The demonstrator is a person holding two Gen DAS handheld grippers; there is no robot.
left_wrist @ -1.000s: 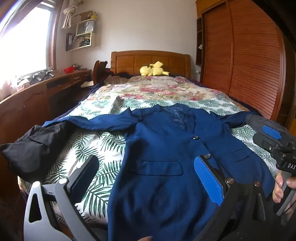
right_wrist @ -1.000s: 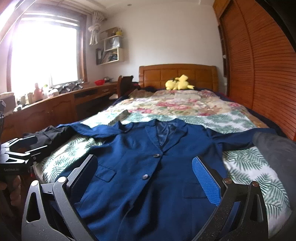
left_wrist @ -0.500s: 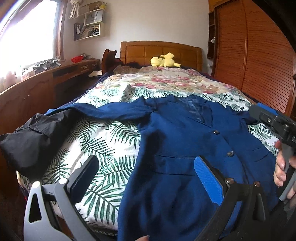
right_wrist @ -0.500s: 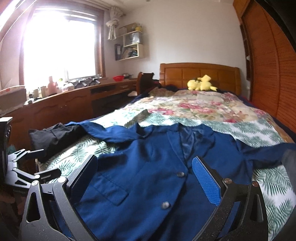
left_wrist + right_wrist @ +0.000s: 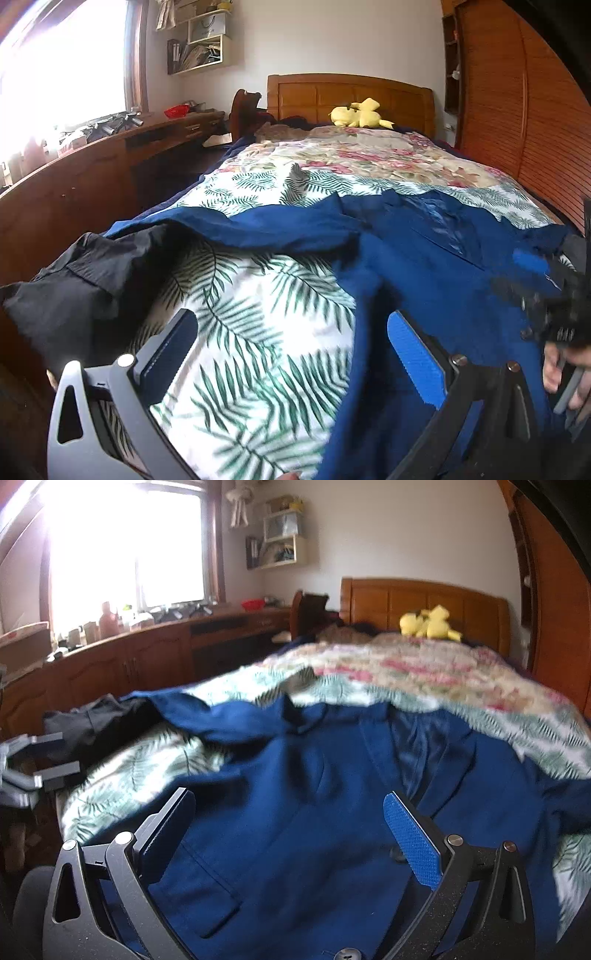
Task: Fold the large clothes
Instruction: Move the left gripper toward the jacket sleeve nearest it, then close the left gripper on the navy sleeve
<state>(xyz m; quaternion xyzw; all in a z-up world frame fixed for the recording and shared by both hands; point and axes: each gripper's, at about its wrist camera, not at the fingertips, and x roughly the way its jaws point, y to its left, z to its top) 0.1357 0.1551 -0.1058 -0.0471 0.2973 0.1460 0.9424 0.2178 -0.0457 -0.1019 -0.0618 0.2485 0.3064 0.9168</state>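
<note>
A dark blue buttoned jacket (image 5: 436, 280) lies face up on the bed, collar toward the headboard, one sleeve (image 5: 266, 229) stretched out to the left. My left gripper (image 5: 291, 350) hangs open above the leaf-print cover just left of the jacket's side edge. In the right wrist view the same jacket (image 5: 303, 812) fills the foreground, and my right gripper (image 5: 288, 830) stands open low over its front, above a flap pocket. Nothing sits between either pair of fingers. The right gripper (image 5: 546, 295) shows blurred at the right edge of the left wrist view, and the left gripper (image 5: 40, 768) appears at the left edge of the right wrist view.
A black garment (image 5: 74, 280) lies bunched at the bed's left front corner. A yellow plush toy (image 5: 356, 116) rests by the wooden headboard (image 5: 347, 92). A long wooden desk (image 5: 147, 657) runs along the left wall under the window. Slatted wardrobe doors (image 5: 517, 122) stand at the right.
Both grippers have shifted left and lower toward the bed. The left one went from over the jacket's front to over the bedcover beside it. Both stayed open.
</note>
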